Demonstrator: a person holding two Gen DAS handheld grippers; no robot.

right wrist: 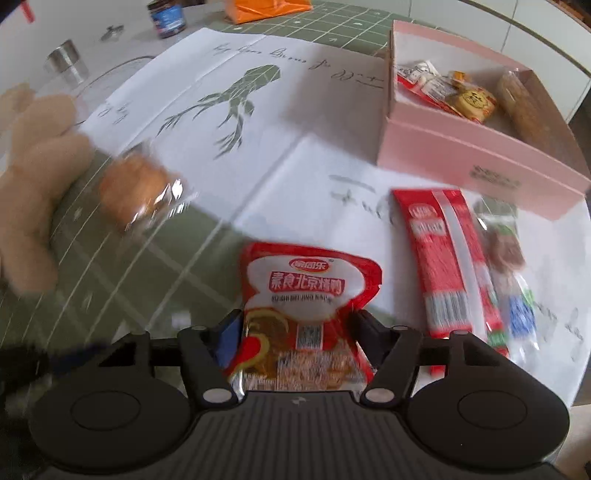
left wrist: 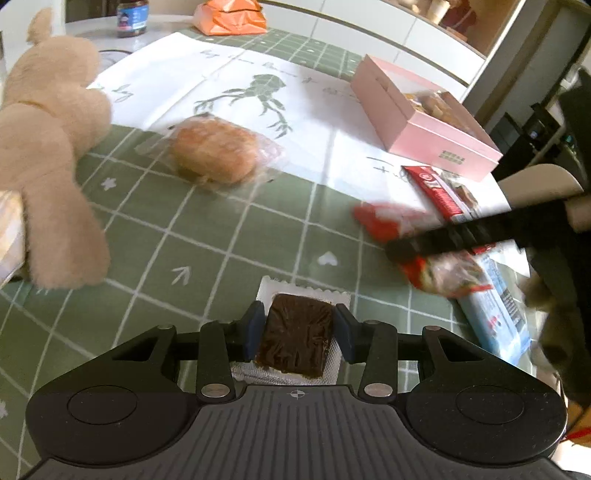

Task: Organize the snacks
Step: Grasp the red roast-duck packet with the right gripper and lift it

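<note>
Left gripper (left wrist: 298, 334): jaws partly closed, blue pads pressed against both sides of a dark brown bar in a clear wrapper (left wrist: 298, 338); held just above the green checked tablecloth (left wrist: 207, 236).

Right gripper (right wrist: 295, 334): jaws half open, set either side of a red and white snack pouch (right wrist: 306, 314). Lower part of the pouch between the fingers, top end jutting forward over the cloth. Left pad close against the pouch edge; contact on the right side cannot be told, so a firm grip is not confirmed. Frame blurred at the left.

Count on the table:
- One pink box (right wrist: 480, 162), lid off, far right on the white printed paper sheet (right wrist: 229, 122); inside, several small wrapped snacks (right wrist: 454, 92), exact number unclear.
- One wrapped round bun (left wrist: 214, 151), at the edge of the paper, beside the plush toy (left wrist: 48, 158).
- Two long red stick packs (right wrist: 443, 254) side by side just right of the pouch, with one clear pack holding a brown piece (right wrist: 506, 254) touching their right side.
- One light blue pack (left wrist: 498, 299), seen in the left wrist view partly under the right gripper's arm.
- One orange bag (left wrist: 232, 16) and one dark jar with a blue label (left wrist: 132, 18) at the far edge.
- One small metal cylinder (right wrist: 64, 61) far left, in the right wrist view.
</note>
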